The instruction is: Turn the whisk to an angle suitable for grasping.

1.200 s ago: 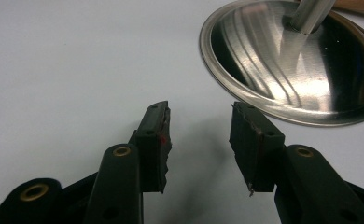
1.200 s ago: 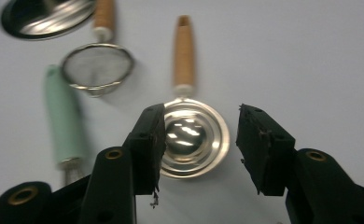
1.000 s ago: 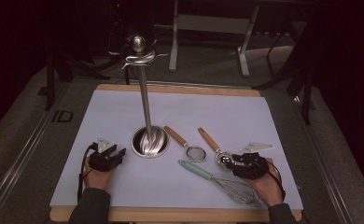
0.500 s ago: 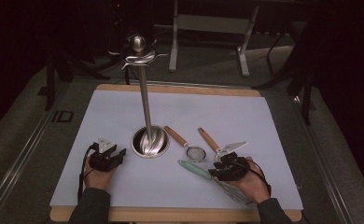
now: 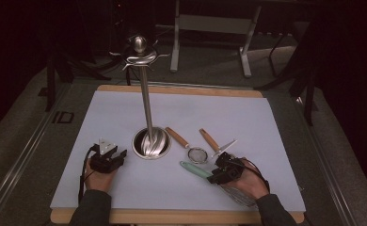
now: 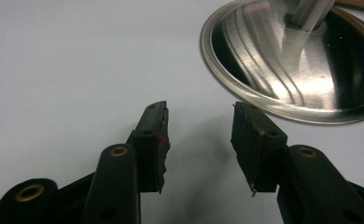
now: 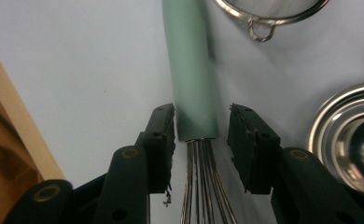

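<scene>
A steel stand [image 5: 146, 101] rises from a round dished base [image 5: 151, 142] near the middle of the white mat [image 5: 247, 113] that covers the wooden desk [image 5: 172, 89]. At about four o'clock from the base lie a small mesh strainer [image 5: 198, 154] with a wooden handle and, just beside it, a second wooden-handled utensil [image 5: 210, 140], both handles pointing toward eleven o'clock. A metal frame [image 5: 214, 28] stands on the floor beyond the desk, at twelve o'clock.

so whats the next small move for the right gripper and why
Probably close the jaws: the right gripper straddles the whisk where its green handle meets the wires, with a gap still showing beside each pad, so nothing is gripped yet.

Right tongs [image 5: 218, 175] over whisk handle [image 5: 194, 168]
</scene>
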The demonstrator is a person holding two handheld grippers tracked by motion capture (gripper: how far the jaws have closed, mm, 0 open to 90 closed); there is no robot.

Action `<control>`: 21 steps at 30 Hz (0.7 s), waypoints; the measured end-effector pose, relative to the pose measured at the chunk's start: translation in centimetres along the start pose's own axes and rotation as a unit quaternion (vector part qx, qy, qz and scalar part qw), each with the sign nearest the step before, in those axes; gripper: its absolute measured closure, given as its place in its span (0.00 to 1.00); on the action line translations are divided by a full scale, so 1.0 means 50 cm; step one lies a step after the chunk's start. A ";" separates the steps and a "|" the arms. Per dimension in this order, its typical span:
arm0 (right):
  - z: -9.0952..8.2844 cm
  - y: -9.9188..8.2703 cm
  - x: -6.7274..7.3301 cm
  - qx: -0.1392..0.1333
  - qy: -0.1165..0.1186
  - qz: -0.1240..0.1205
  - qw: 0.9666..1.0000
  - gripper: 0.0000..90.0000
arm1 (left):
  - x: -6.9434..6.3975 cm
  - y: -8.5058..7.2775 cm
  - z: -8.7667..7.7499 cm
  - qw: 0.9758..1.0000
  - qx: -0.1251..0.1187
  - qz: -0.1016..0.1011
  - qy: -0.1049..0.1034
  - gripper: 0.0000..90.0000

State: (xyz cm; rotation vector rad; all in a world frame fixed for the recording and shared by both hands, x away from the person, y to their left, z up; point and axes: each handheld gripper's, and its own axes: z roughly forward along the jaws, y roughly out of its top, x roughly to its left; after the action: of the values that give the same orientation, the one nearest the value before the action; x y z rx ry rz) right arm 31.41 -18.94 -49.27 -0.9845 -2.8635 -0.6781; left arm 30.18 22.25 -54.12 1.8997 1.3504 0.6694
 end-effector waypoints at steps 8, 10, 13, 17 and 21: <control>0.014 0.013 -0.001 0.044 0.008 0.001 0.999 0.74 | 0.000 0.000 0.000 1.000 0.000 0.001 0.001 0.63; 0.017 0.018 -0.001 0.057 0.012 0.003 0.998 0.74 | 0.000 0.000 0.000 1.000 0.000 0.000 0.000 0.63; 0.026 0.022 0.003 0.077 0.015 0.000 0.997 0.73 | 0.001 0.000 -0.001 1.000 0.000 0.000 0.001 0.63; 0.028 0.025 0.006 0.082 0.006 -0.009 0.997 0.75 | 0.000 0.000 -0.001 1.000 -0.001 0.000 0.001 0.63; 0.027 0.027 0.012 0.083 -0.002 -0.015 0.996 0.76 | 0.001 0.000 -0.001 1.000 -0.001 -0.001 0.002 0.63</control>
State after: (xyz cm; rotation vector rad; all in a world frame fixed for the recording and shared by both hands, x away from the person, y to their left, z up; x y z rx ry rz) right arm 31.87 -17.09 -49.88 -0.9238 -2.8867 -0.4301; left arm 30.16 22.28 -54.11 1.8971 1.3521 0.6730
